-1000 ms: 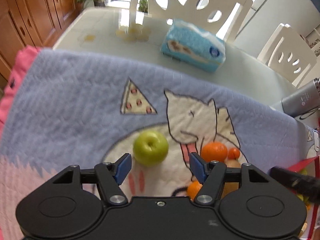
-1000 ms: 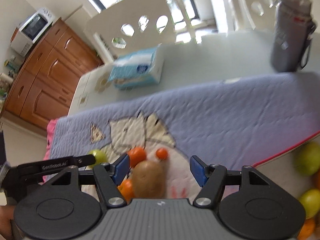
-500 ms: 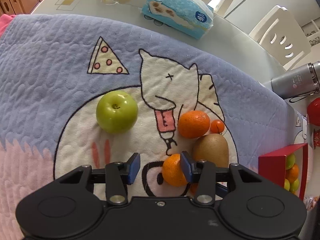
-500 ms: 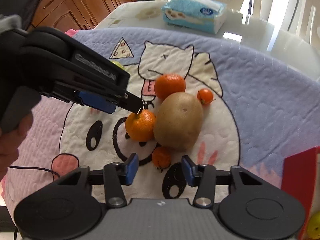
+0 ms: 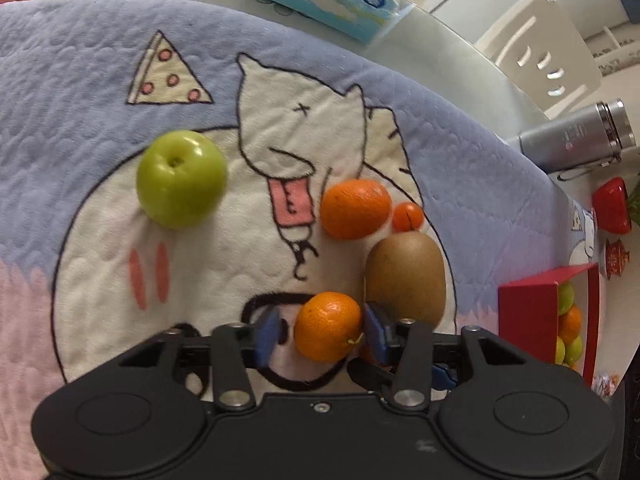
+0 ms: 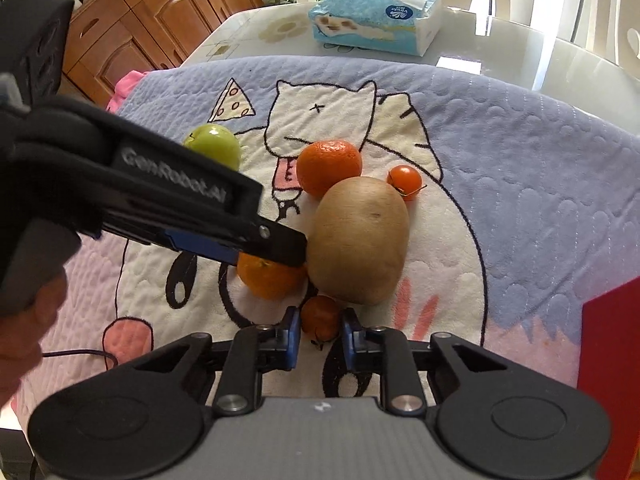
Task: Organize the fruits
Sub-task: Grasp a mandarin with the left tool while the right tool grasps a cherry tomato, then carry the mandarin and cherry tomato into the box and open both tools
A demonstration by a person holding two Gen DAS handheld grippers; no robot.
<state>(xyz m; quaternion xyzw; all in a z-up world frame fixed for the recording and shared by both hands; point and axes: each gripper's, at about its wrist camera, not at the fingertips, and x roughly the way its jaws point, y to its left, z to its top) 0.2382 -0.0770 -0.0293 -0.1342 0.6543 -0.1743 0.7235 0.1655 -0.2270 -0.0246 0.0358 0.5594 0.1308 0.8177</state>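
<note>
On a cat-print blanket [image 5: 80,80] lie a green apple [image 5: 182,184] [image 6: 214,146], a large orange [image 5: 356,208] [image 6: 330,166], a brown oval fruit [image 5: 406,280] [image 6: 358,240] and a cherry tomato [image 5: 408,216] [image 6: 404,180]. My left gripper [image 5: 320,334] points steeply down and is shut on a small orange [image 5: 328,326] that rests on the blanket. In the right wrist view its fingers [image 6: 280,244] cover that orange [image 6: 272,280]. My right gripper [image 6: 320,338] is shut on a small orange-red tomato [image 6: 320,318] just in front of the brown fruit.
A red box [image 5: 528,320] [image 6: 612,360] holding several green and orange fruits [image 5: 568,328] stands at the blanket's right edge. Farther back on the glass table are a blue tissue pack [image 5: 324,0] [image 6: 376,20] and a grey flask [image 5: 576,136]. White chairs stand behind. A person's hand [image 6: 20,320] holds the left gripper.
Both grippers came down and tipped toward the blanket. The left jaws closed around the small orange, and the right jaws closed around the small tomato.
</note>
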